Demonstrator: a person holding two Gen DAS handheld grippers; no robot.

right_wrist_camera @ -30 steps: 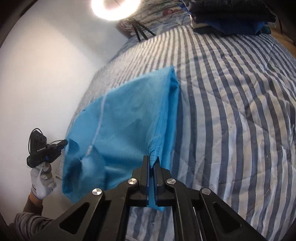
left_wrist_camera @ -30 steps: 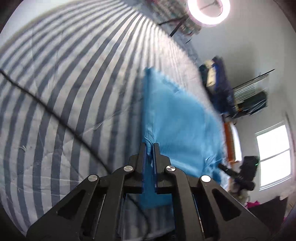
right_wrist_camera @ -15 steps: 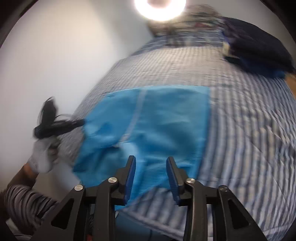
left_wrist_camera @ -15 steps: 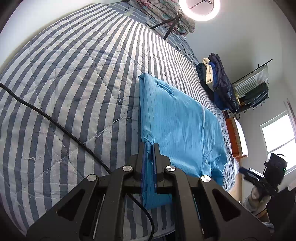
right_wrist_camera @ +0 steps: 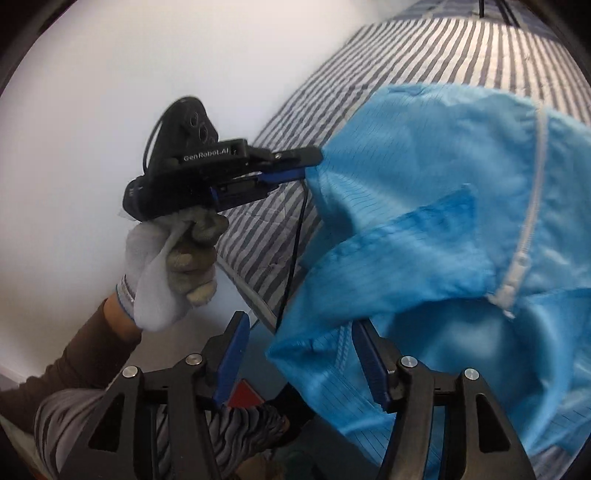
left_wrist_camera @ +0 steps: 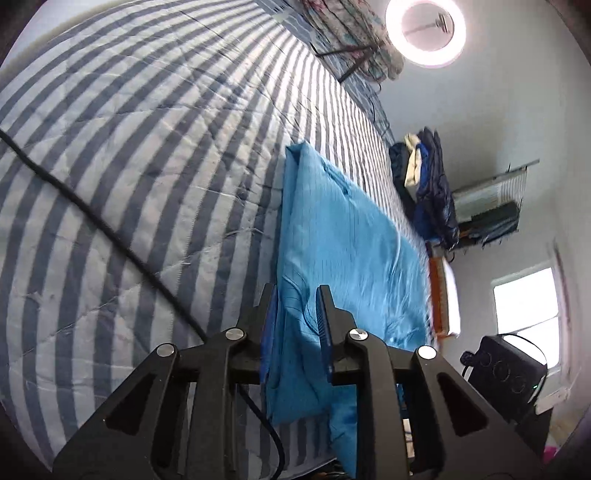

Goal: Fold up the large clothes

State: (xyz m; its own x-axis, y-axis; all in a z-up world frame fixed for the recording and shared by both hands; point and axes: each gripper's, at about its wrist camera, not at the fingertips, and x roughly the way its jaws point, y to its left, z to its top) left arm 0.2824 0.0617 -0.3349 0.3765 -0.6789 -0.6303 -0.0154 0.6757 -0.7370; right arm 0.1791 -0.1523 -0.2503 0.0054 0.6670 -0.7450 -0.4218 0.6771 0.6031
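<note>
Left wrist view: your left tongs (left_wrist_camera: pixel 295 306) are opening. A bunched fold of the blue garment (left_wrist_camera: pixel 343 236) lies between the jaws, and a gap shows beside the right pad, so the cloth is no longer pinched. The garment lies folded in a long strip on the striped bed (left_wrist_camera: pixel 129 147), its near end draping over the bed edge below the tongs. A black cable (left_wrist_camera: pixel 110 232) crosses the quilt on the left. A ring light (left_wrist_camera: pixel 424 31) glows at top, with piled dark clothes (left_wrist_camera: pixel 428 184) beyond the bed's far side.

Right wrist view: your right tongs (right_wrist_camera: pixel 301 350) are opening, jaws wide apart. The garment's (right_wrist_camera: pixel 424 184) lower corner hangs in the gap near the right pad, not gripped. Its white zipper (right_wrist_camera: pixel 528 221) runs down the right side. Your gloved left hand (right_wrist_camera: pixel 177 266) holds the left tongs (right_wrist_camera: pixel 310 164) at the garment's upper left corner, tips against the cloth.
</note>
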